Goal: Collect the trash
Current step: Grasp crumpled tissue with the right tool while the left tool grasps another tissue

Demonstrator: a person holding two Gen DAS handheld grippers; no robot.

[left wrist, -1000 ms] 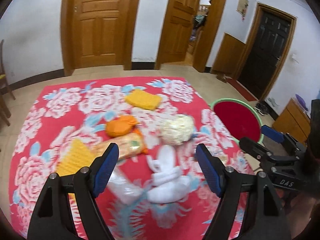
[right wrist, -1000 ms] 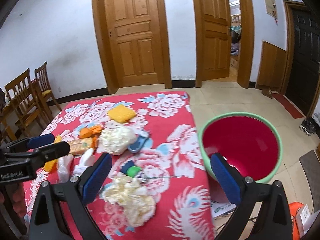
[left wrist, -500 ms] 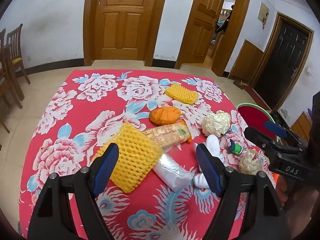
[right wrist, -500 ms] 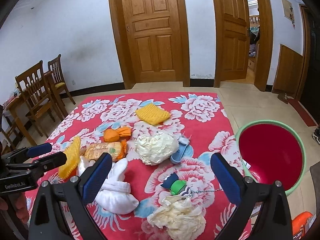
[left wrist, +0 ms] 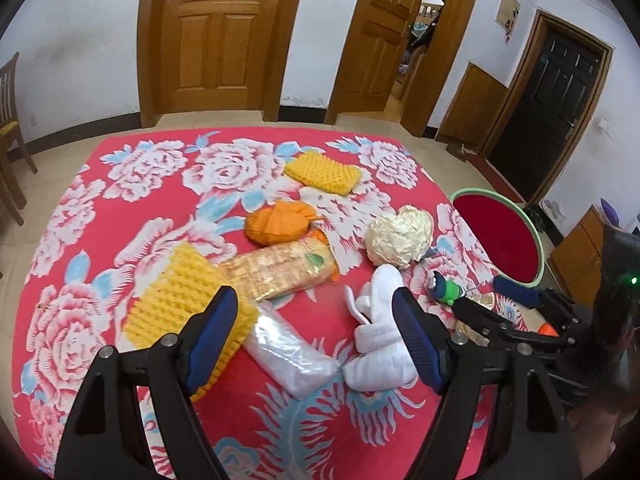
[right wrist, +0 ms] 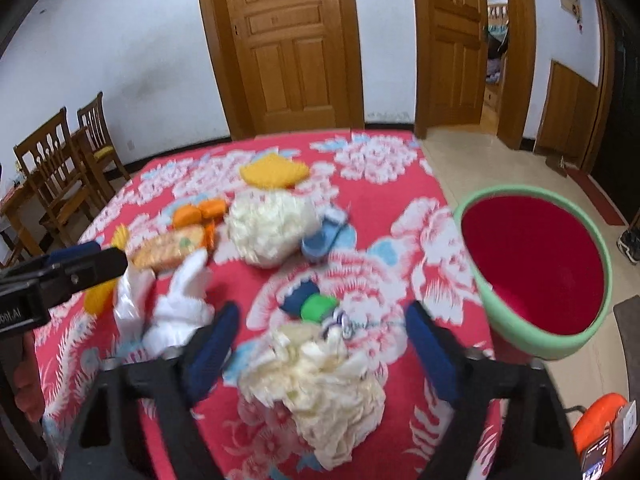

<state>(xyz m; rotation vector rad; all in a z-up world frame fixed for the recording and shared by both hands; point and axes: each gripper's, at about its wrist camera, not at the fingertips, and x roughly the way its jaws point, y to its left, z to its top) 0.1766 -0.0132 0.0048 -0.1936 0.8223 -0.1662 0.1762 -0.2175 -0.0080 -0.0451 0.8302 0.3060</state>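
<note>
A: How far along is it?

B: Barely started, I judge: the round red basin with a green rim (right wrist: 536,268) beside the tabletop looks empty.

A: And the jaws?

B: Both wide open, holding nothing. The right gripper (right wrist: 320,344) hovers over the crumpled cream paper wad (right wrist: 332,392); the left gripper (left wrist: 316,332) over the clear plastic bag (left wrist: 288,352).

A: Anything in the way?

B: The white rolled cloth (left wrist: 380,344) and yellow foam netting (left wrist: 180,304) crowd that bag
</note>
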